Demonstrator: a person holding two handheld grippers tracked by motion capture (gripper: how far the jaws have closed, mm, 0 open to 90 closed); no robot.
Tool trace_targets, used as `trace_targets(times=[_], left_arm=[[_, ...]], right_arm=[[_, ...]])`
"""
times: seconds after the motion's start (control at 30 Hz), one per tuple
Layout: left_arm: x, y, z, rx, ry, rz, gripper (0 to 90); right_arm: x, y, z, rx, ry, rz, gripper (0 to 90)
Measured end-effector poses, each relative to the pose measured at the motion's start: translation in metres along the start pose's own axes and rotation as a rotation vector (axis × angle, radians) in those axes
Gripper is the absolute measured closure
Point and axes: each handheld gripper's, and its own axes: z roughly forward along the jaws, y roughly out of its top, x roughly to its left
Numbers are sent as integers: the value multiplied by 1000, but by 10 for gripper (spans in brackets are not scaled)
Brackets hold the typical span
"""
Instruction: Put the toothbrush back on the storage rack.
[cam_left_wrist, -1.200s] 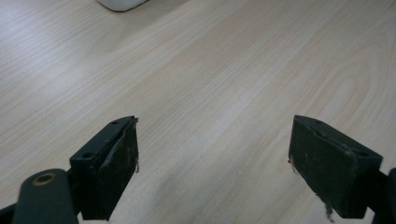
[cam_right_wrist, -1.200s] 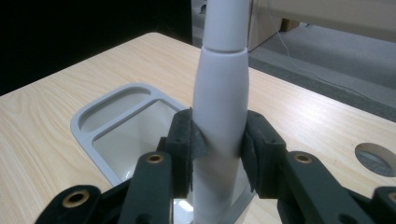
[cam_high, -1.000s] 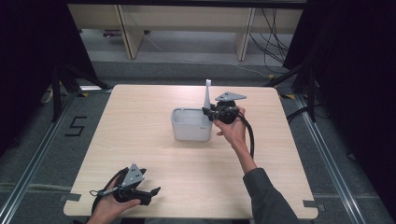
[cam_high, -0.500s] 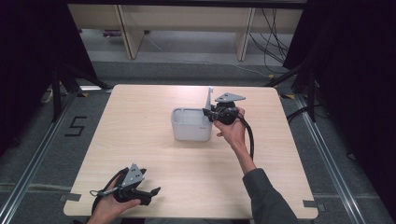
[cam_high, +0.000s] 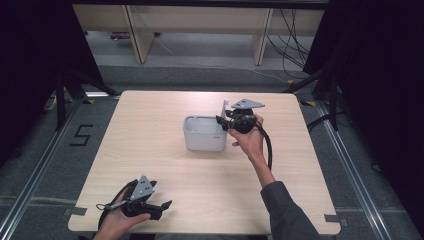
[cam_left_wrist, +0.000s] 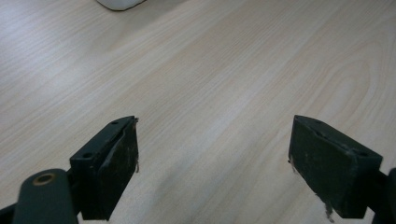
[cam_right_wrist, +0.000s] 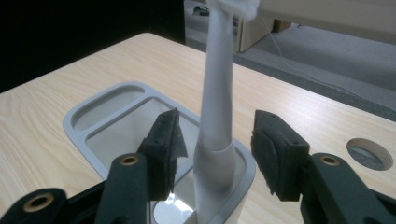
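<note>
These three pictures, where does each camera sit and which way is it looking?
High view: above the near edge, looking forward and down on the table; both forearms, left gripper, right gripper.
Left gripper view: on the left gripper, facing bare tabletop; jaws wide apart.
Right gripper view: on the right gripper, facing the white toothbrush upright in the grey holder.
Shared: holder and toothbrush.

The left gripper rests low at the near edge, its jaws wide apart. The right gripper is held out on a stretched arm, its jaws parted.
</note>
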Motion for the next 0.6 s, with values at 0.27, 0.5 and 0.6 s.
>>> trace_targets(times=[0.27, 0.5, 0.6], left_arm=[[0, 0, 0, 3, -1, -1, 154], [0, 0, 0, 3, 0, -2, 154], [0, 0, 0, 4, -5, -1, 154]], right_arm=[[3, 2, -9, -16, -7, 4, 416], [2, 5, -17, -23, -16, -9, 403], [3, 5, -17, -19, -12, 3, 399]])
